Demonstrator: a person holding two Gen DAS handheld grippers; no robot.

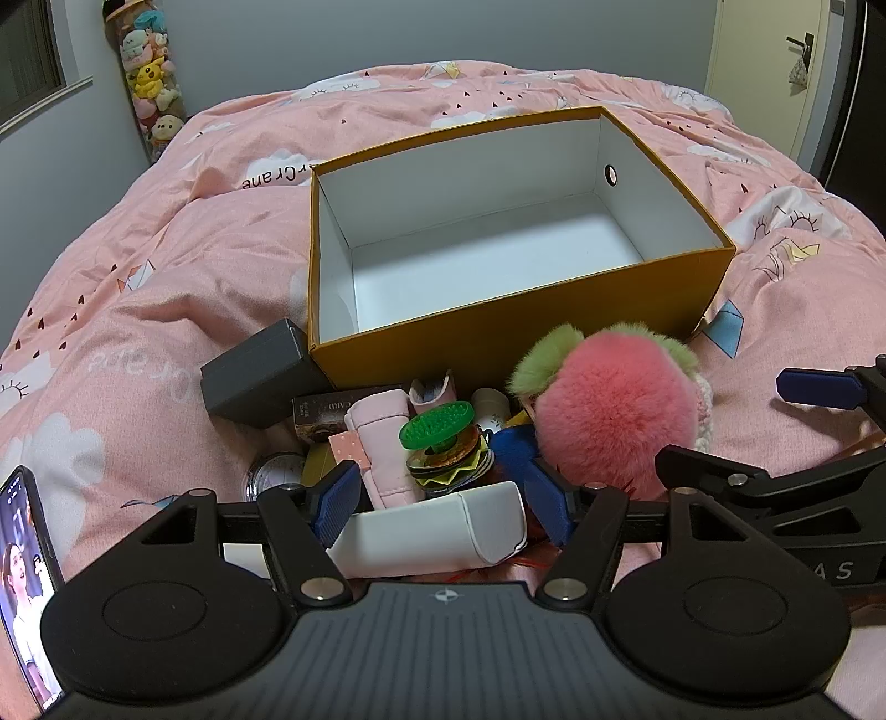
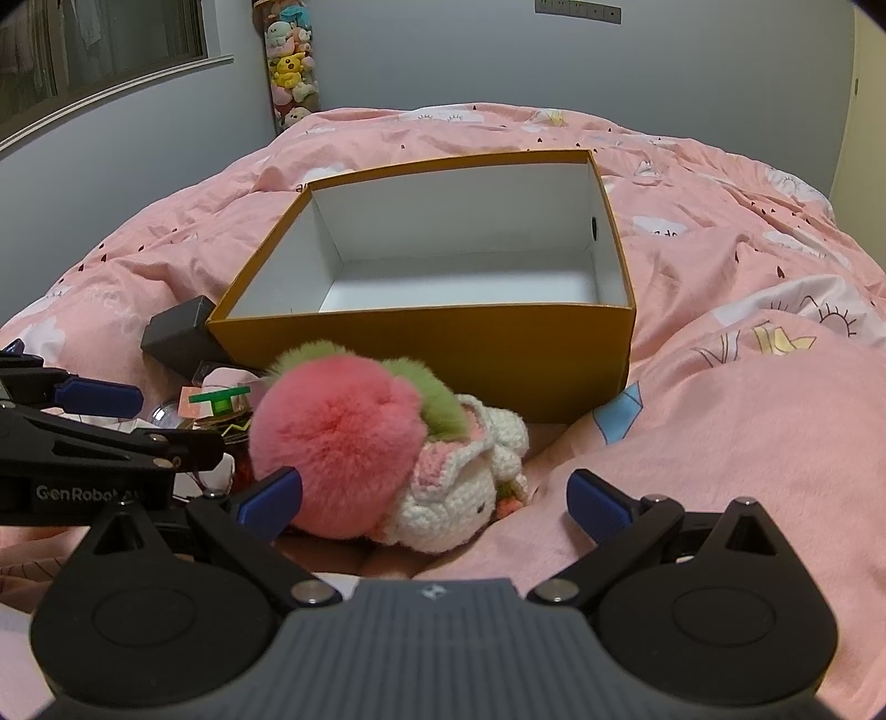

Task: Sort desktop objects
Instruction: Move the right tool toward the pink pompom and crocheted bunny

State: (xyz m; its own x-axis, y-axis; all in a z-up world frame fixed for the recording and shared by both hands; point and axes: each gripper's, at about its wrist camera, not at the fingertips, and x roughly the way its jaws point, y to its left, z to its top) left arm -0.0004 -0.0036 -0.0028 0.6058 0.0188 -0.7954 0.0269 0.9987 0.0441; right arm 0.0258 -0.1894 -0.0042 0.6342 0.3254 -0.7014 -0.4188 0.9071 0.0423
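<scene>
Both tools wide; white case (image 1: 432,531) between left, seemingly untouched.

A tall column of plush toys (image 1: 148,77) is seen at the upper left, against the grey wall (image 1: 387,33). A door with a handle (image 1: 800,47) is seen at the upper right. A lit phone (image 1: 25,581) is seen at the lower left edge.

Matt cardboard box (image 1: 498,332), fluffy fur pompom (image 2: 332,437), soft cotton duvet (image 2: 720,443)
</scene>
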